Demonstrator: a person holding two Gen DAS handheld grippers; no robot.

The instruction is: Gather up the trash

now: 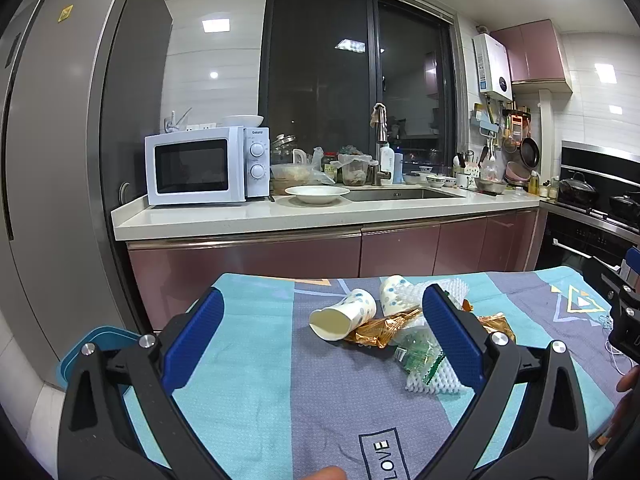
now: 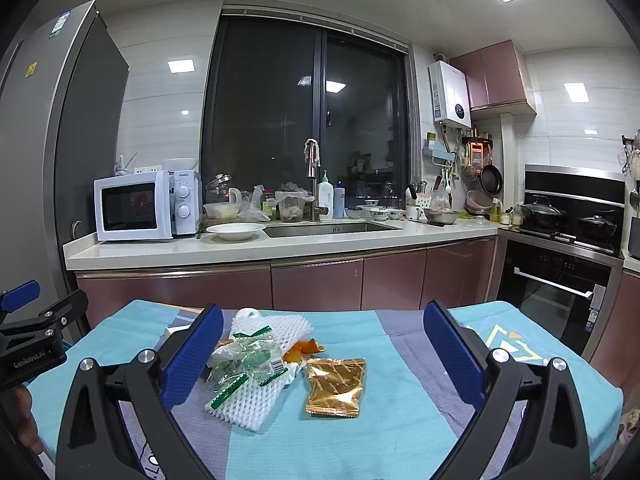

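Trash lies on a table covered with a teal and grey cloth [image 1: 256, 396]. In the left wrist view two dotted paper cups [image 1: 344, 316] [image 1: 394, 294] lie on their sides, with a gold wrapper [image 1: 376, 332], a clear green-printed wrapper [image 1: 418, 354] and white foam netting [image 1: 430, 384] beside them. My left gripper [image 1: 322, 332] is open and empty, just short of the cups. In the right wrist view the foam netting [image 2: 260, 400], clear green wrapper [image 2: 248, 360], orange peel [image 2: 304, 350] and a gold wrapper [image 2: 336, 386] lie between my open, empty right gripper's [image 2: 324, 350] fingers.
A blue bin [image 1: 86, 350] shows at the table's left edge. Behind the table a counter [image 1: 280, 216] carries a microwave [image 1: 200, 166], a white plate [image 1: 316, 194], a sink and clutter. A fridge [image 1: 52, 160] stands left, a stove and oven [image 2: 560, 264] right.
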